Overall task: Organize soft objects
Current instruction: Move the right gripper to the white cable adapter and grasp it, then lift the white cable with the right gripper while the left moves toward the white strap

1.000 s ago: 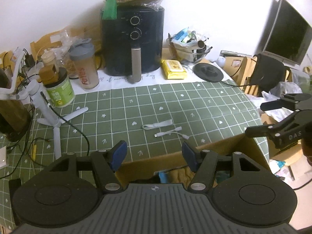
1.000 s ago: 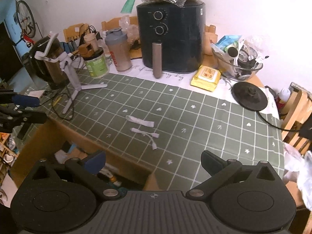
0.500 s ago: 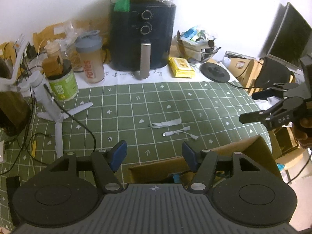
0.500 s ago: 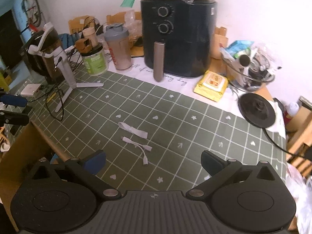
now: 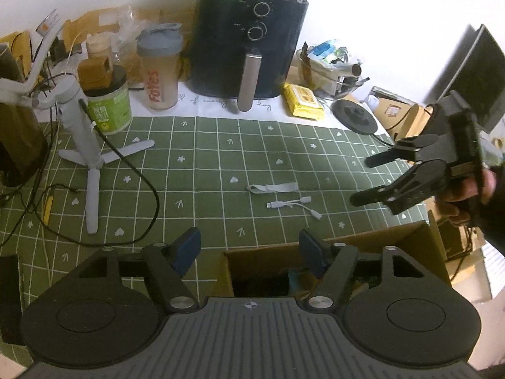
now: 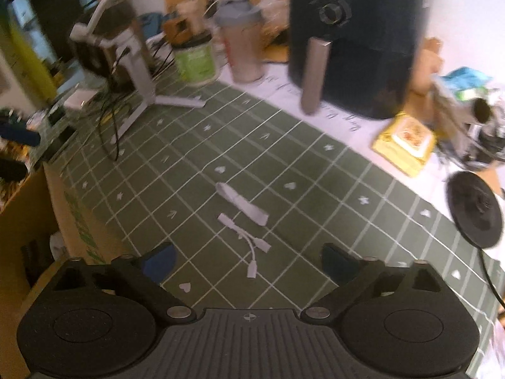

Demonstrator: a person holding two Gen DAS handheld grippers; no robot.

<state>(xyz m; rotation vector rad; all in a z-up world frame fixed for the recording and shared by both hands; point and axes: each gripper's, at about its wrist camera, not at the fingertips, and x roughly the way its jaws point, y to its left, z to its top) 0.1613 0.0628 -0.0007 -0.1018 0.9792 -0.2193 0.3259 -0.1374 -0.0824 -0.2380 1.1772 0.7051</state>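
A grey fabric strap and a short white adapter cable lie side by side on the green grid tablecloth. Both also show in the right wrist view: the strap, the cable. My left gripper is open and empty, above an open cardboard box at the table's front edge. My right gripper is open and empty, low over the cloth just short of the cable. It also shows in the left wrist view, to the right of the cable.
A black air fryer, a shaker bottle, a green jar, a yellow wipes pack and a glass bowl line the back. A white tripod stand with a black cable stands left. A black round base lies right.
My right gripper has moved forward and down towards the strap and cable; its view is now blurred. My left gripper has shifted slightly forward over the box.
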